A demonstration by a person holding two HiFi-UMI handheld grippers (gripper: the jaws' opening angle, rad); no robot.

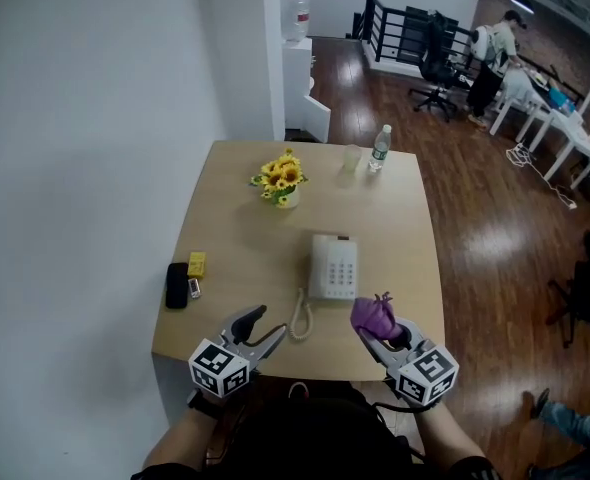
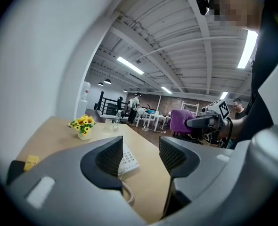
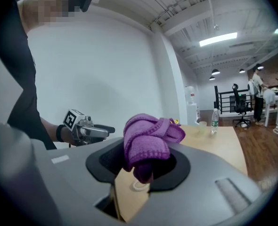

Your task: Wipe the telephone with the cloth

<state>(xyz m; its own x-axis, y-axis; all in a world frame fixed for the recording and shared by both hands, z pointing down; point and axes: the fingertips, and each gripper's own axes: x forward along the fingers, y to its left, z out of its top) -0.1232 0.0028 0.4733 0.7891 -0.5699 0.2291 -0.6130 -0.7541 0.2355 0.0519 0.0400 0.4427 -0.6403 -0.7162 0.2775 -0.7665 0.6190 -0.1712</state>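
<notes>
Tabletop (image 1: 245,258): white telephone (image 1: 333,266), bunched purple cloth (image 1: 373,315)

The table (image 1: 245,253) holds a telephone (image 1: 333,266), flower pot (image 1: 283,182), bottle (image 1: 379,148) and cup (image 1: 351,158).

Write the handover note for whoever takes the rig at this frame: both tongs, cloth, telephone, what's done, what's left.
Left tongs: open, empty, over the table's near edge, left of the coiled cord.
Right tongs: shut on the purple cloth, bunched, near the telephone's near right corner.
Telephone: lying flat mid-table.
Done: cloth is in the grip.
Left: the wiping itself; the cloth does not appear to touch the telephone yet.
</notes>
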